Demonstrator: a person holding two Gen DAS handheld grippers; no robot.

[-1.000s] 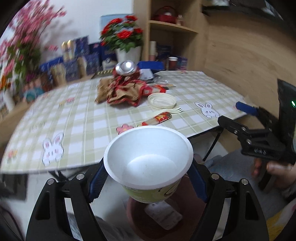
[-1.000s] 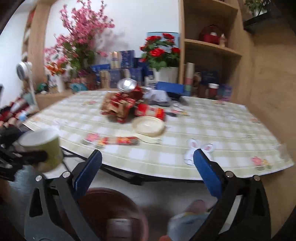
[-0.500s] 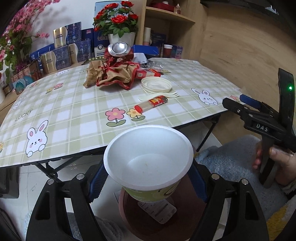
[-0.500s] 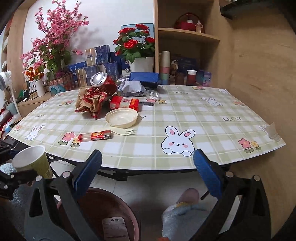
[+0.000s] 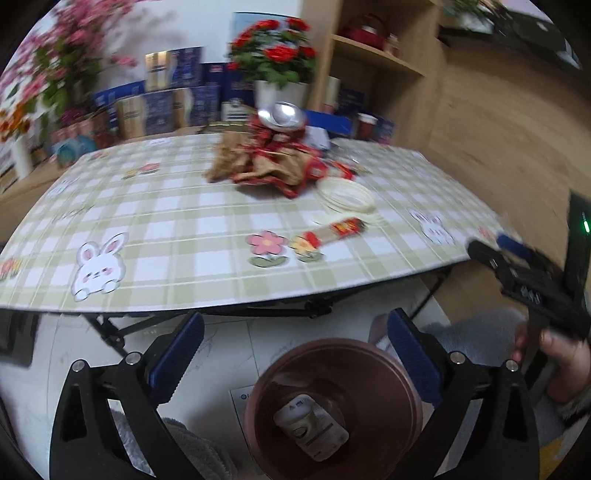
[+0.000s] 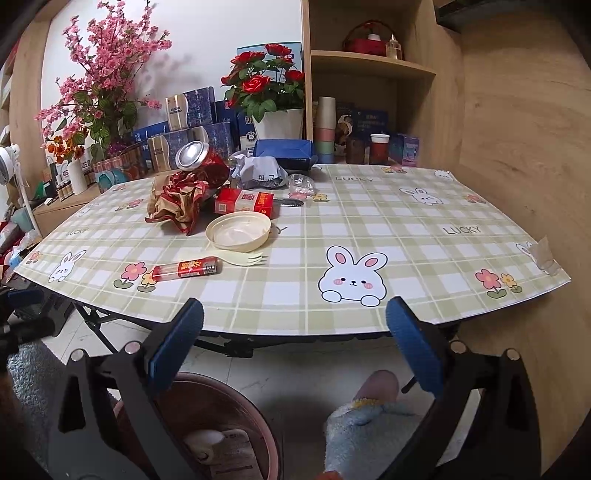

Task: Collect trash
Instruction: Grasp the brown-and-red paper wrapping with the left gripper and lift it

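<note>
Hovering spread and empty over the brown bin (image 5: 334, 406), where a cup (image 5: 312, 428) lies, the left hand-held gripper (image 5: 295, 354) and equally spread right hand-held gripper (image 6: 291, 343) face wrappers (image 6: 177, 199) on the table (image 6: 406, 236).

A folding tabletop (image 6: 369, 221) covered in a green plaid rabbit-print cloth stands on a pale tiled floor (image 6: 295, 369), backed by a white wall (image 6: 221, 33), a wooden shelf unit (image 6: 369, 66) and a wood-panelled wall (image 6: 517, 129) to the right.
</note>
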